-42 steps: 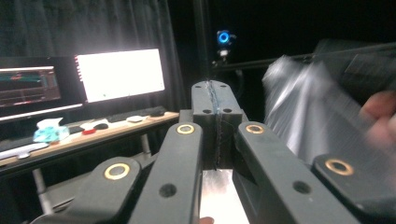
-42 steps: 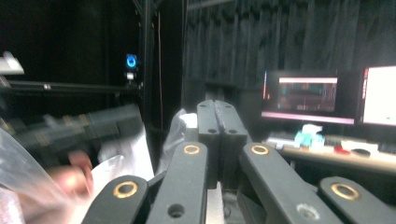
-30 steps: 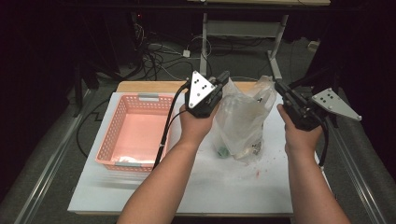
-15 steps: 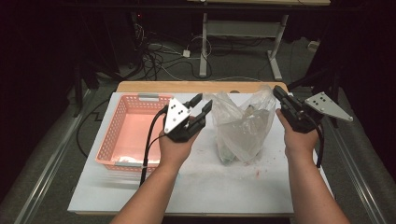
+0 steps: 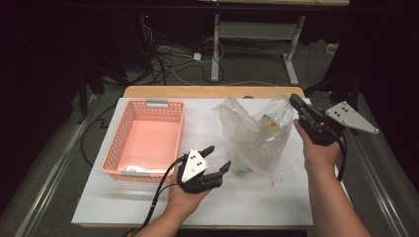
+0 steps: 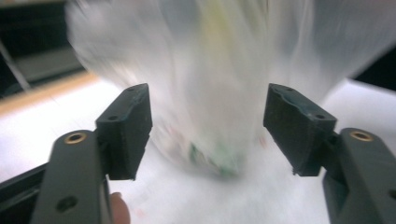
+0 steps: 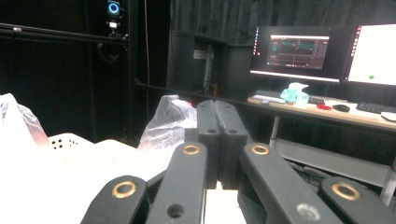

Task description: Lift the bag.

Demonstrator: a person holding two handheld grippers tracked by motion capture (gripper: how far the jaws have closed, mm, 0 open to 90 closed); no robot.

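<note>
- A clear plastic bag (image 5: 254, 136) is stood upright on the white counter (image 5: 276, 202), right of its middle, with small items seen dimly inside it, one yellowish near the top and one greenish at the base.
- The bag's upper right edge is pinched by the right hand-held gripper (image 5: 296, 104), whose jaws are pressed flat together in the right gripper view (image 7: 217, 126), with crinkled film bunched just beside them.
- The left hand-held gripper (image 5: 219, 159) is held low over the counter, just left of the bag's base and pointed towards it.
- Its jaws have just been opening and are released; in the left gripper view (image 6: 208, 126) they stand well apart, the blurred bag is seen beyond the gap, and nothing is pressed by the pads.
- A pink basket (image 5: 126, 148) is set on the counter to the left of the bag, well apart from it, with the left hand-held gripper near its front right corner.
- A few small red specks (image 5: 274, 183) are scattered on the counter near the bag's base.
- Monitors (image 7: 299, 53) on a desk are seen in the dark room in the right gripper view.
</note>
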